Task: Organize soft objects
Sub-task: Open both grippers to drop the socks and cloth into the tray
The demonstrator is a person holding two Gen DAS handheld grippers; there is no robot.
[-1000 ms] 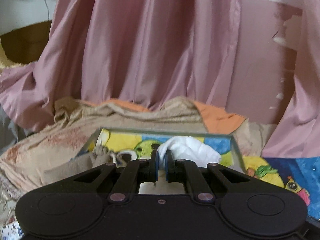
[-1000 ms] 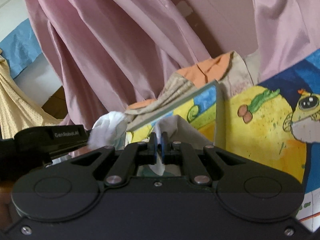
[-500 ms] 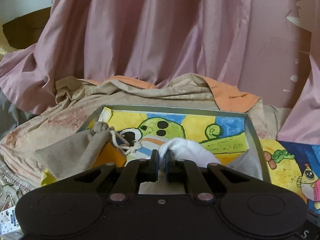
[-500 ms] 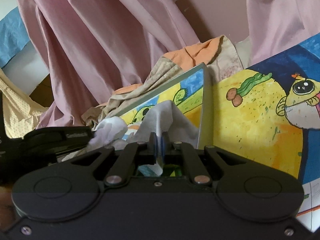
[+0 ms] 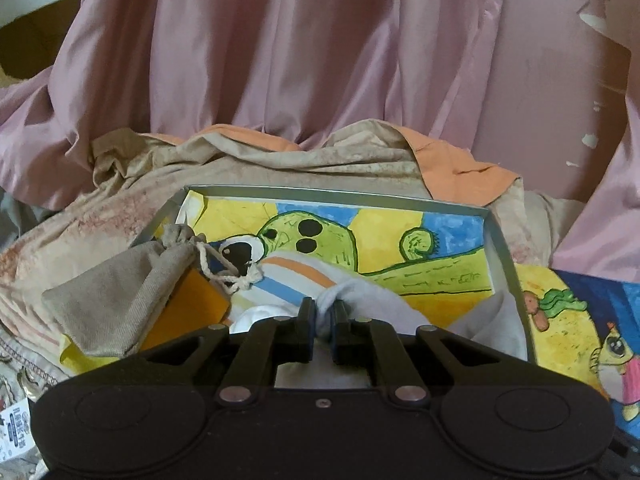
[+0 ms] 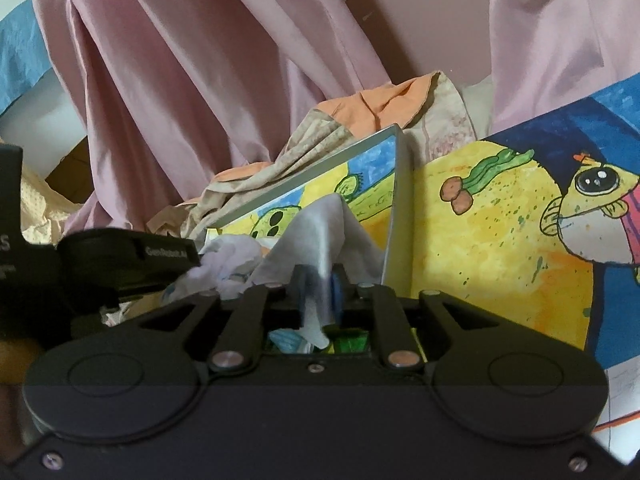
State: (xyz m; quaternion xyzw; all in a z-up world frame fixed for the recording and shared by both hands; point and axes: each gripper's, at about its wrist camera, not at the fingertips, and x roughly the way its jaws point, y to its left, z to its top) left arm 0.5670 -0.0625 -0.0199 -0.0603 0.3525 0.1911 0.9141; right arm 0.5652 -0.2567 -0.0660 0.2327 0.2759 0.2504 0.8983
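Evidently both grippers hold the white cloth (image 5: 372, 304) low-centre over the tray (image 5: 500, 240) to lay it inside: left gripper (image 5: 325, 320) pinches narrowly, barely parting; right gripper (image 6: 320, 288) is opening around it.

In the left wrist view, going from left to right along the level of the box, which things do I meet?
Beige pouch → its knotted cord → white cloth in the left tool → right wall of the box → fish drawing.
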